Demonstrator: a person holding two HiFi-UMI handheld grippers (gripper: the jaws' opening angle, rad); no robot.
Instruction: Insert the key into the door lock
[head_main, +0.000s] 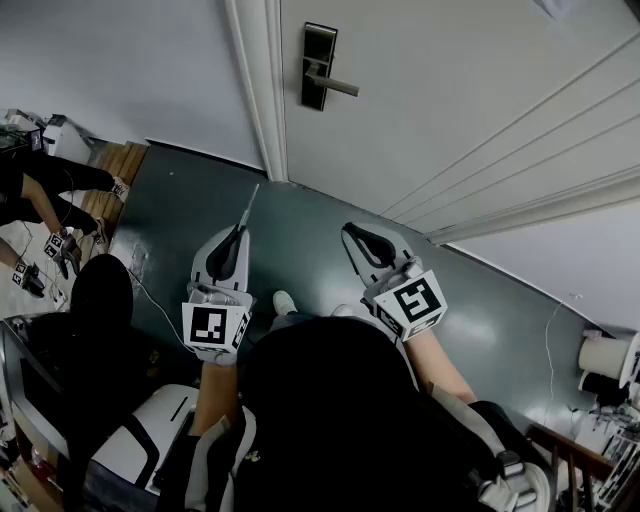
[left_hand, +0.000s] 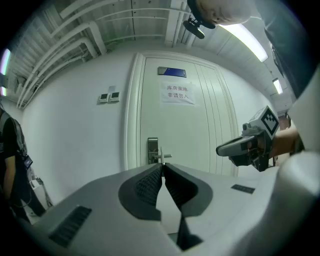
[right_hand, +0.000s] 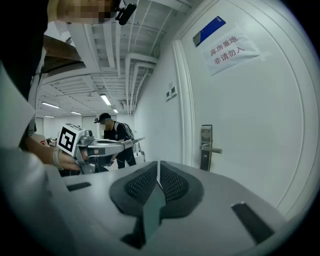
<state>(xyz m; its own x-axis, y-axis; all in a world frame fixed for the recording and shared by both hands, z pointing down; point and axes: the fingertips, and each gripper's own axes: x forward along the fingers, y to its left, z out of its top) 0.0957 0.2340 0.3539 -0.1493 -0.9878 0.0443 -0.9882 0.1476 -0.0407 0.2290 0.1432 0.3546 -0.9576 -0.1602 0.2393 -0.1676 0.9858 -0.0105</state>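
Left claw (head_main: 239, 231) grips a slim silver metal key (head_main: 248, 205), seemingly aimed at the dark metal lock plate (head_main: 319, 66) for insertion; right claw (head_main: 349, 231) rests clenched, empty.

Paper notice (left_hand: 177, 94) with printed characters taped to white door (left_hand: 200, 135), just below blue plate (left_hand: 172, 72). Two wall switches (left_hand: 108, 97) side by side left of door frame. Bare pipes (right_hand: 131, 65) and lit strip light (right_hand: 105, 99) run along ceiling. Bystander (right_hand: 114, 134) in dark clothes and cap stands down corridor. Dark grey floor (head_main: 300, 235) meets strip of wood flooring (head_main: 120, 168) at left, where another person's legs (head_main: 60, 185) show. White roll (head_main: 606, 358) at far right edge.
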